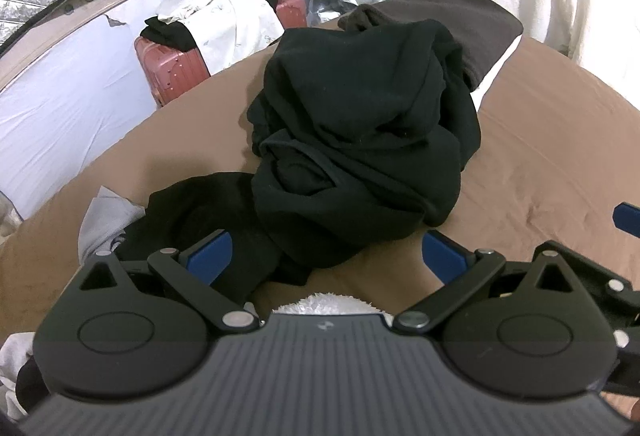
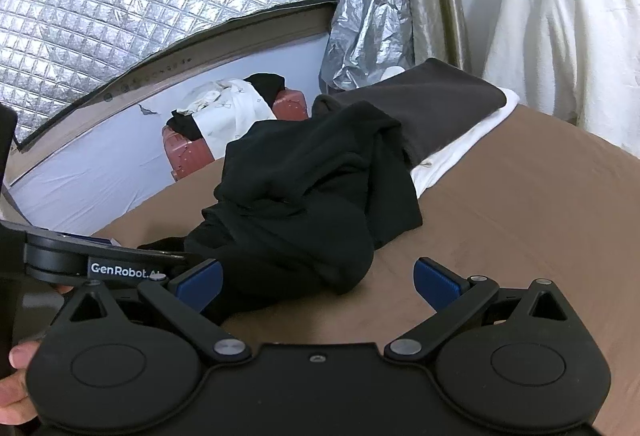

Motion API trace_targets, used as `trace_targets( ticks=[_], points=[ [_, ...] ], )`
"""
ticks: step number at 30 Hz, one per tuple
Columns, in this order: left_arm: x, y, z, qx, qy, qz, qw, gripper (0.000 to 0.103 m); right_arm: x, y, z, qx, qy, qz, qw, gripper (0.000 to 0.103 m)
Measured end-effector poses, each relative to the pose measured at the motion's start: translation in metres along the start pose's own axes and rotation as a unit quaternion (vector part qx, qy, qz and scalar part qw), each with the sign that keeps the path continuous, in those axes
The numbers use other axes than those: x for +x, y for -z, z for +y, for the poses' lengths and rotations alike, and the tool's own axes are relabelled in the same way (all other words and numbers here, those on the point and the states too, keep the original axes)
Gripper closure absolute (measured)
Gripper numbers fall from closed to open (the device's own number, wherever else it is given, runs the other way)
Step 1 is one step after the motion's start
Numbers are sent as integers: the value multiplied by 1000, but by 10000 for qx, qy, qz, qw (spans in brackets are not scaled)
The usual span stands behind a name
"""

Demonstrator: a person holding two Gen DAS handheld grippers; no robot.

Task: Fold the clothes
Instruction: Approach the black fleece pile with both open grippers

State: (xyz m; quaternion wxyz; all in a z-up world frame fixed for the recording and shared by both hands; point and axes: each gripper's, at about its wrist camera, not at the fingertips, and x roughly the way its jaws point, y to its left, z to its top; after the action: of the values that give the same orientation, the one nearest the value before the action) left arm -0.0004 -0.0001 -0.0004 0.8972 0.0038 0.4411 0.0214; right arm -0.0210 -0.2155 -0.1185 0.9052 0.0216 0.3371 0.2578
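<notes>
A crumpled black garment [image 1: 360, 132] lies in a heap on the brown bed sheet [image 1: 540, 164]. It also shows in the right wrist view [image 2: 304, 196]. A second black garment [image 1: 200, 212] lies flat at its near left, over a grey cloth [image 1: 104, 216]. My left gripper [image 1: 326, 256] is open and empty, just short of the heap's near edge. My right gripper [image 2: 318, 278] is open and empty, with its left blue pad [image 2: 200, 280] close by the heap. The left gripper's body [image 2: 100, 260] shows at the left of the right wrist view.
A dark brown folded blanket [image 1: 452, 12] on a white pillow [image 2: 460, 152] lies behind the heap. A pink suitcase [image 1: 168, 72] draped with clothes stands beyond the bed. A white fluffy item [image 1: 324, 304] sits under the left gripper. Bare sheet lies to the right.
</notes>
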Motion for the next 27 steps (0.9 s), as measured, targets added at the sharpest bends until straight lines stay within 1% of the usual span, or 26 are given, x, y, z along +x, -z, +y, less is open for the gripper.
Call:
trace_targets(
  ticks=[6,9,12,18,27],
  points=[
    [1,5,0,119,16,-98,9999,0,-2,1,2,15,-27,20,10000,0],
    [1,7,-1,179,24,-148,9997,0,-5,-2,-6,-19,-37,34,10000,0],
    [-2,2,4,106,59,-137,9998,0,-2,1,-7,-29,5,52,10000,0],
    [0,2,4,106,-49,-144,9998,0,-1,5,-8,10,34,76,10000,0],
    [-1,1,10,-19,46,-162,9999,0,2,11,-12,109,49,119,9999,0]
  ],
)
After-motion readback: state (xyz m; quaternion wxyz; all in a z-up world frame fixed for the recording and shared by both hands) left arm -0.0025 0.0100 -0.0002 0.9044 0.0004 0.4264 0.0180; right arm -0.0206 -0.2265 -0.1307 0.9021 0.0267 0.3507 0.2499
